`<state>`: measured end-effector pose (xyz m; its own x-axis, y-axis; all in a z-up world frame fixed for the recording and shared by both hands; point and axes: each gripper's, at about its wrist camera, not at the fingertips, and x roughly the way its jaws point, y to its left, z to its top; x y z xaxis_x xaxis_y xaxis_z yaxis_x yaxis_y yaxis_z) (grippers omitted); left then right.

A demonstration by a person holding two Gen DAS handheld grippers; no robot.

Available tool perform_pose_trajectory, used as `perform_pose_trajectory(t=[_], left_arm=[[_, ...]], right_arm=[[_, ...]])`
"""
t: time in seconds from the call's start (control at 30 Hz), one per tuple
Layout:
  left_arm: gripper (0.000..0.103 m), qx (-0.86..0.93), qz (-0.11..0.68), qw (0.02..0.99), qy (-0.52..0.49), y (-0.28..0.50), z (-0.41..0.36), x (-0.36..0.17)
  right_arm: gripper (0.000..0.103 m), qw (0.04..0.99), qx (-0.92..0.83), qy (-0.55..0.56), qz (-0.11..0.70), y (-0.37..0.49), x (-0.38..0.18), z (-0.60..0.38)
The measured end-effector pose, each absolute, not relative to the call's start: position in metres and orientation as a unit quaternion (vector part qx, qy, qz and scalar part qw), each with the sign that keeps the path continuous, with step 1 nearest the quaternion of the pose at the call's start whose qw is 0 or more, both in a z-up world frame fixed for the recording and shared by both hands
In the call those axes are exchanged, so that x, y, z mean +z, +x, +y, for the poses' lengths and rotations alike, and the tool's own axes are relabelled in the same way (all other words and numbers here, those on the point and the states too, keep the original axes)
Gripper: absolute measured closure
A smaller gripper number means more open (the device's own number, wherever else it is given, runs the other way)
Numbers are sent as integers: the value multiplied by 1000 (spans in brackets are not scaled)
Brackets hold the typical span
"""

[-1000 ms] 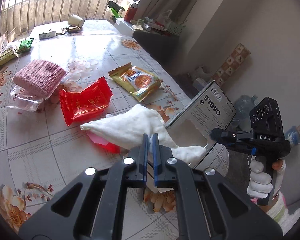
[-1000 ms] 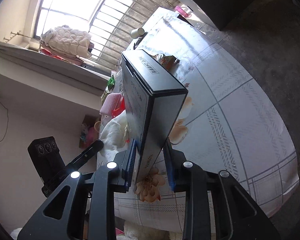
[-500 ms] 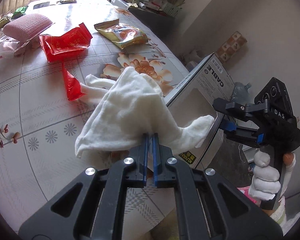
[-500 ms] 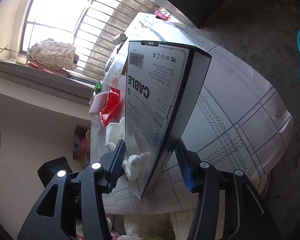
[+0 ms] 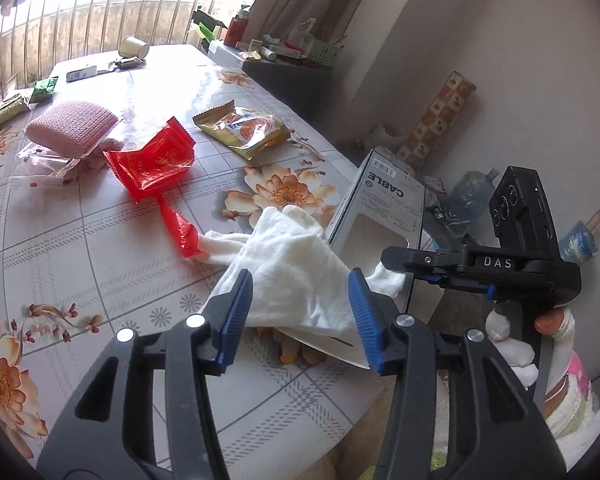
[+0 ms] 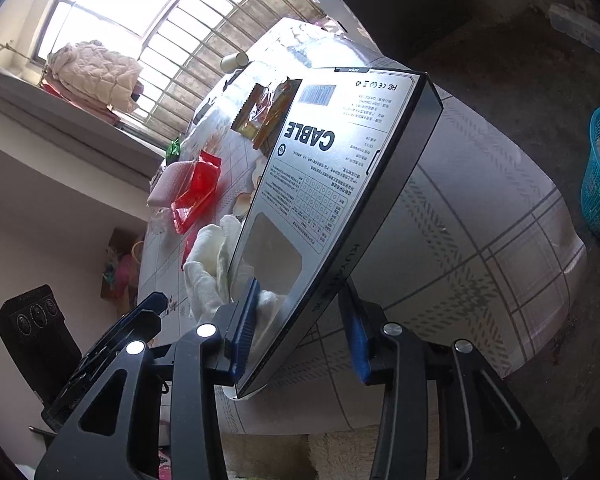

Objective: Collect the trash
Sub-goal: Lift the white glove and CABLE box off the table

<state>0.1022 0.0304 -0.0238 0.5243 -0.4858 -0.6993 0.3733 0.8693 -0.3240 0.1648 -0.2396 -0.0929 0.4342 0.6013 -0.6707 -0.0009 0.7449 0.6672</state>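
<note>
The white cloth [image 5: 296, 276] lies between the wide-open left gripper [image 5: 300, 316], against the tilted box [image 6: 320, 208] straddled by the wide right gripper [image 6: 300, 328].

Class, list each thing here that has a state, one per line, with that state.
Left claw: open, astride the white cloth.
Right claw: open, the box between its fingers.
Cloth: crumpled, lying at the table edge.
Box: tilted against the table edge.
Red wrapper: torn open.
Cup: tipped over.
</note>
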Motion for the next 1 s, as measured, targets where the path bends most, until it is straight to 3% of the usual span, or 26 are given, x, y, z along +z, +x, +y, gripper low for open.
perform_pose_trajectory(t=[0.07, 0.23, 0.37, 0.63, 1.0], left_arm=[[45, -253, 436, 862, -48, 109, 20, -29], [46, -251, 468, 847, -21, 124, -1, -50], [62, -251, 478, 840, -50, 131, 1, -55], [85, -246, 475, 842, -61, 132, 2, -52], [94, -255, 452, 852, -76, 126, 2, -33]], right_arm=[[64, 789, 194, 304, 497, 165, -93, -240], [67, 778, 211, 324, 494, 167, -95, -244], [67, 772, 215, 338, 493, 165, -101, -250], [66, 749, 216, 390, 489, 164, -120, -269], [66, 721, 231, 445, 478, 162, -133, -278]])
